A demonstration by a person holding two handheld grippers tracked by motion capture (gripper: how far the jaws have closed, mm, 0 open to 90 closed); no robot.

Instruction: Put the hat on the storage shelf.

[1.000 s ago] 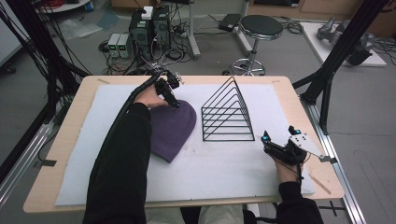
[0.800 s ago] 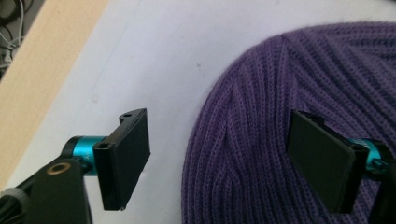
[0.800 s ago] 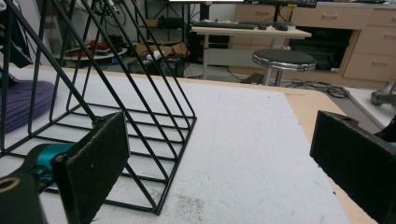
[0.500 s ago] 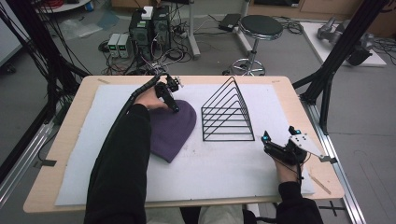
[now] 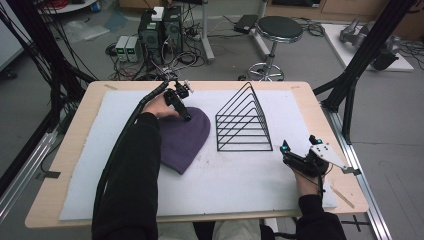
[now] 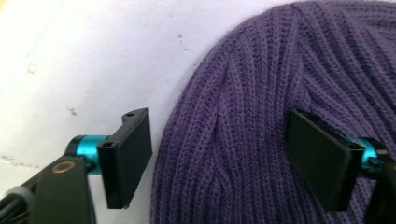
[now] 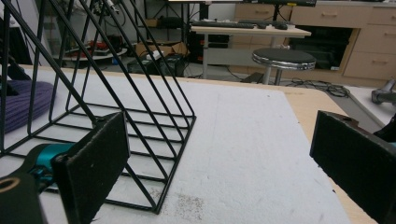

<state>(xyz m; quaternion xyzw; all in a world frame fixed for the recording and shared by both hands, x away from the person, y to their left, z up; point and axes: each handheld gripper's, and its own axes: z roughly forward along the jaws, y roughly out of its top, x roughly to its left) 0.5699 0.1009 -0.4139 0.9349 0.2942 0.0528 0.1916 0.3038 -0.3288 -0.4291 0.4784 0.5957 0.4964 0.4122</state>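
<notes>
A purple knitted hat [image 5: 182,137] lies flat on the white mat, left of centre. My left gripper [image 5: 186,116] points down at the hat's far rounded edge. In the left gripper view the hat [image 6: 261,116] runs between the jaws of the left gripper [image 6: 217,116]: one pad is over the bare mat, the other over the knit. The jaws have just been closing but stand wide and neither pad presses the fabric. My right gripper [image 5: 287,155] rests low on the mat at the right, open and holding nothing [image 7: 222,126], and faces the wire rack.
A black wire rack [image 5: 243,120] shaped like a triangular wedge stands just right of the hat; its near corner [image 7: 159,205] is close in front of the right gripper. The white mat [image 5: 240,185] covers most of the wooden table [image 5: 80,115]. A stool [image 5: 280,30] stands beyond the table.
The left gripper has edged slightly down onto the hat's far edge. The right gripper, the hat and the rack have not moved.
</notes>
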